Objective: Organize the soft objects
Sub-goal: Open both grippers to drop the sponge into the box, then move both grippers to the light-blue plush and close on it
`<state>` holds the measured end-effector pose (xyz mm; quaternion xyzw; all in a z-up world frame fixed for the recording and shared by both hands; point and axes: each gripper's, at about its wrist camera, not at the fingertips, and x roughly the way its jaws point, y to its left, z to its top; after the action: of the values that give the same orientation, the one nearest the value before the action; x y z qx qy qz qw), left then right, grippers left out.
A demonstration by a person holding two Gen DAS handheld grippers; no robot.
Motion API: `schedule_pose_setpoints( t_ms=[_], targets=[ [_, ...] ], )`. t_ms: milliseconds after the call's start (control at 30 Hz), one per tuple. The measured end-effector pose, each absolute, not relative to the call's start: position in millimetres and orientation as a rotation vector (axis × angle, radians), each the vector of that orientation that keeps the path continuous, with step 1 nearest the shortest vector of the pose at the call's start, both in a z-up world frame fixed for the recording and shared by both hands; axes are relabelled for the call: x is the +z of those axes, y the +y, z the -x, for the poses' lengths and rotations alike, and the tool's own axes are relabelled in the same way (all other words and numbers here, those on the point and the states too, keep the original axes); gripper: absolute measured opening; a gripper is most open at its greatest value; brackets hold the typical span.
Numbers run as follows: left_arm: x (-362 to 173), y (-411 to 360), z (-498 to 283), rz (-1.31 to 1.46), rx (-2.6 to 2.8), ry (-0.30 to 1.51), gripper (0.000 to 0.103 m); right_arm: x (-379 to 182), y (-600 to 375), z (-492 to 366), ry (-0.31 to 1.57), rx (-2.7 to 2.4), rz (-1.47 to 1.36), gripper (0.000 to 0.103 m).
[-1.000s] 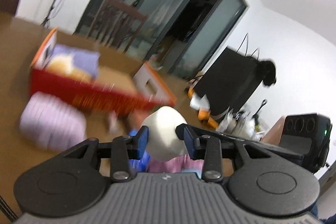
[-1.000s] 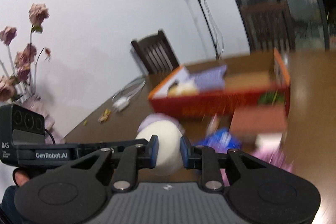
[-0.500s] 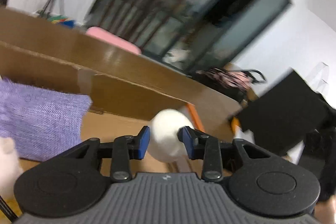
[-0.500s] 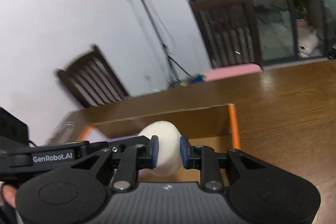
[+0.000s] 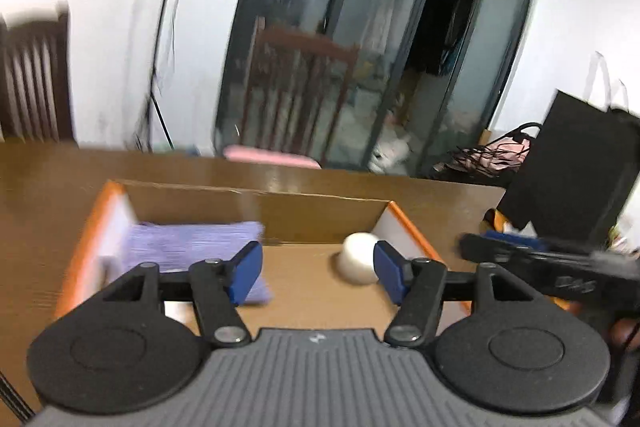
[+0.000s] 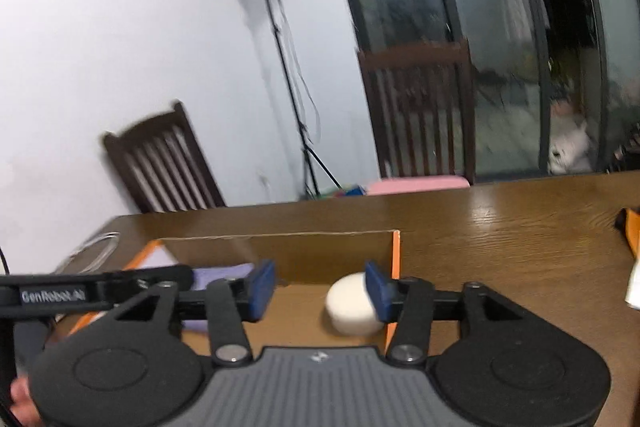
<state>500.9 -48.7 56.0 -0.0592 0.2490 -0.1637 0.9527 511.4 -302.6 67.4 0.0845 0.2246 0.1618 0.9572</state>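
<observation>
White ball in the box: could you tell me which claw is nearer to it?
Right, probably. The right claw has the ball just behind its right fingertip; the left claw sits farther back, the ball looking smaller.

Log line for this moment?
left gripper: open | right gripper: open | white soft ball: in cardboard box | purple pouch: in box
</observation>
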Motion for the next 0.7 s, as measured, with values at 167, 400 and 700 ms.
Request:
schedule_pose_setpoints(
  t_ms=[167, 400, 700],
  targets=[
    [46, -18, -392, 0.025, -0.246, 0.394, 0.082, 42, -314, -420, 0.398, 0.396, -0.088, 0.09],
    [7, -6, -295, 0.034, -0.178, 0.454, 0.088, -5, -336, -344, 0.478, 0.414, -0.272, 0.093],
    [-35, 4, -234, 0.026, -0.096, 0.487, 0.095, -31, -327, -289, 0.482, 0.455, -0.307, 0.094]
  ],
)
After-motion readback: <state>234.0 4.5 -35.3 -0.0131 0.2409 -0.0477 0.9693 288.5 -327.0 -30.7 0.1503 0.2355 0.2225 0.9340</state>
